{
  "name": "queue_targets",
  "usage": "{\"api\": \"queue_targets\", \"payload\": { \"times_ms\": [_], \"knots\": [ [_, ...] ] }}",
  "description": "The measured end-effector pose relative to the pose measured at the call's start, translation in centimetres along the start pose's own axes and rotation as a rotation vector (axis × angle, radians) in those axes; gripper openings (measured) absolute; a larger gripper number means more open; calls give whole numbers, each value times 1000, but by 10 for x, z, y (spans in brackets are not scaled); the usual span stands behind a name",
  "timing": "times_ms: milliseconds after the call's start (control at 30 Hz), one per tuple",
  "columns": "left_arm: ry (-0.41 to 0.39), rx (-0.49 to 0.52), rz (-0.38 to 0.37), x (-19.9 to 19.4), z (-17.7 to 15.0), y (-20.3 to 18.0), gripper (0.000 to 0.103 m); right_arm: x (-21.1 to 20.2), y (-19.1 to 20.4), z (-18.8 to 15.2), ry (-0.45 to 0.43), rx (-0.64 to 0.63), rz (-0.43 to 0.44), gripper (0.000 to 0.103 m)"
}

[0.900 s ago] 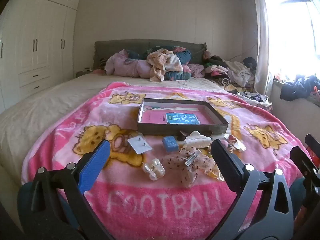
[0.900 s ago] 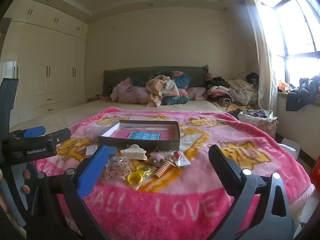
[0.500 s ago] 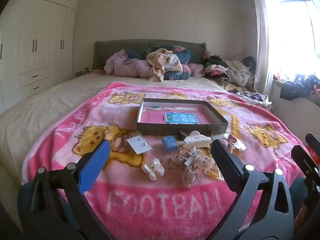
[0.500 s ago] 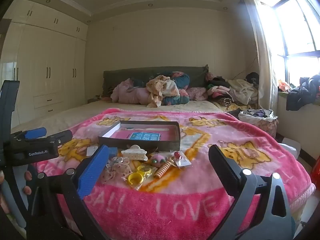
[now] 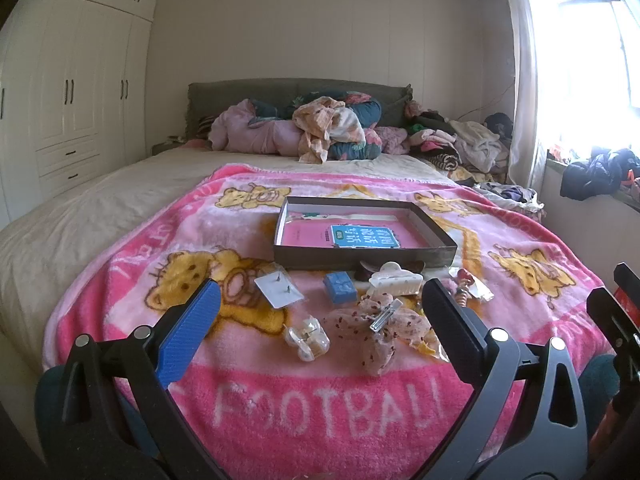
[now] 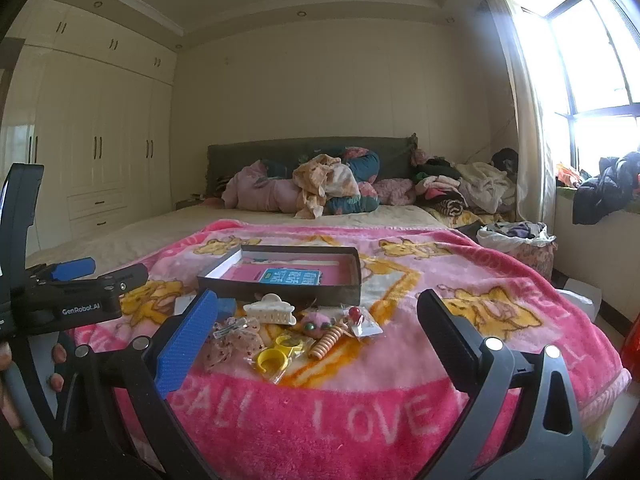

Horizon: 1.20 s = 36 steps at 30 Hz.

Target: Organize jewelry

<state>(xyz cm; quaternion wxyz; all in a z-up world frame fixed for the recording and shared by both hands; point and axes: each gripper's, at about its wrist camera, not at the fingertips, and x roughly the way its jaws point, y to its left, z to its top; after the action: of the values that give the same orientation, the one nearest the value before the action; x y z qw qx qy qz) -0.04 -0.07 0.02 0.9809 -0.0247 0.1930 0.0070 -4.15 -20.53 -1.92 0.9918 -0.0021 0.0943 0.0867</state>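
Jewelry and hair pieces lie scattered on the pink blanket (image 5: pixel 280 396) just in front of a shallow dark box (image 5: pixel 362 256): a white claw clip (image 5: pixel 394 283), a small blue box (image 5: pixel 339 287), an earring card (image 5: pixel 278 290) and yellow rings (image 6: pixel 276 356). Both the left gripper (image 5: pixel 320 328) and the right gripper (image 6: pixel 316 332) hover over the near edge with jaws spread wide, holding nothing. Clothes (image 5: pixel 320 132) are heaped by the headboard.
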Motion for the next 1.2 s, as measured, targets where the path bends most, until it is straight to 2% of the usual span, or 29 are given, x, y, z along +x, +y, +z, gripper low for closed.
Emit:
{"api": "queue_targets", "payload": {
  "times_ms": [1200],
  "knots": [
    [-3, 3, -1, 2, 3, -2, 92, 1, -4, -2, 12, 6, -8, 97]
  ]
}}
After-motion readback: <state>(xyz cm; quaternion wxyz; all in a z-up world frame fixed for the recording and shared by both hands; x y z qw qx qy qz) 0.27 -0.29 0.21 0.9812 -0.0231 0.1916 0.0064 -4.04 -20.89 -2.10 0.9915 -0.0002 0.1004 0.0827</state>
